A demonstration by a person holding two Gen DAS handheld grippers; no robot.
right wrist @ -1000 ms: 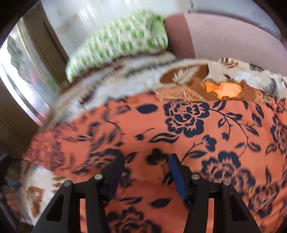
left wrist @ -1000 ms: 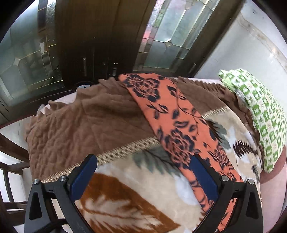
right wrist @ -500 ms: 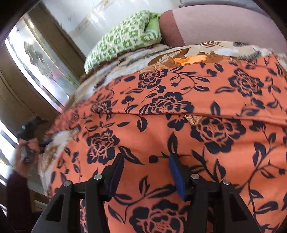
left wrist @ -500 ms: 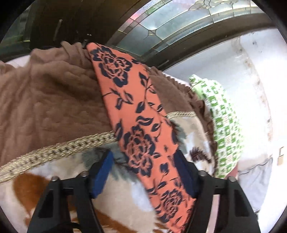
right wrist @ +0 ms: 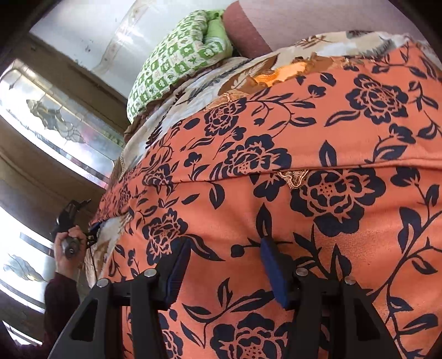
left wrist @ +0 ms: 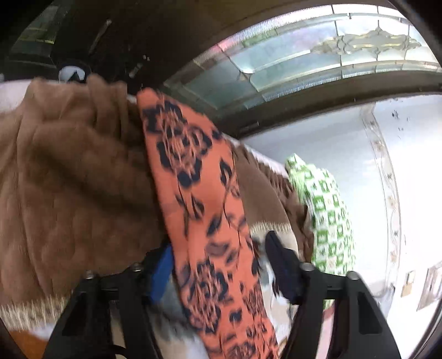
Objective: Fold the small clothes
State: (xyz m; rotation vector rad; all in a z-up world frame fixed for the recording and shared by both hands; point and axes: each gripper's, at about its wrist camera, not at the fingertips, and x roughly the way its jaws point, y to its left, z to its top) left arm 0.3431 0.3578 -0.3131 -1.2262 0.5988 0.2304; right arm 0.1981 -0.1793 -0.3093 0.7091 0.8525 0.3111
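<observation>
An orange cloth with dark blue flowers (right wrist: 317, 198) lies spread on a blanket-covered bed and fills the right wrist view. A fold line runs across it. In the left wrist view its edge (left wrist: 199, 198) runs as a narrow strip between the fingers. My left gripper (left wrist: 218, 262) is open around that edge, its blue pads on either side and apart from each other. My right gripper (right wrist: 223, 265) is open just over the cloth's near part, holding nothing. My left gripper also shows far left in the right wrist view (right wrist: 91, 234).
A brown quilted blanket (left wrist: 69, 193) and a leaf-print blanket (right wrist: 199, 91) cover the bed. A green and white pillow (right wrist: 176, 58) lies at the far end by a mauve headboard (right wrist: 290, 24). A dark door and patterned glass panes (left wrist: 304, 60) stand behind.
My left gripper has moved in over the cloth's edge, and its fingers have narrowed around it. My right gripper has tilted and stays open over the cloth.
</observation>
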